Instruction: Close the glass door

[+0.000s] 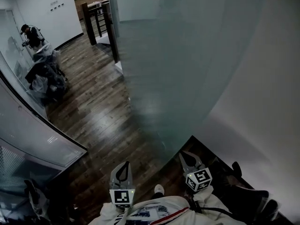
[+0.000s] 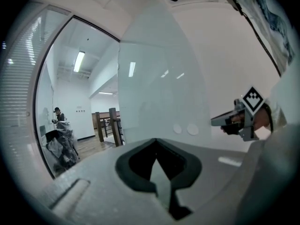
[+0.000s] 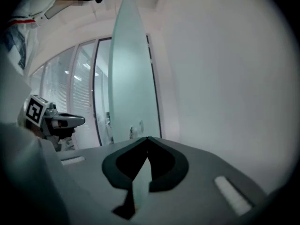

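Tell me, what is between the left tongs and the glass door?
Nothing: in the head view only bare wood floor shows between left tongs and glass door.

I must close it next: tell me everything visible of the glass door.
The glass door is one tall, frosted, pale green-grey pane, frameless as far as shown. It stands upright, swung open near the white wall. Two small round fittings sit on its face. Neither the left gripper nor the right gripper holds it.
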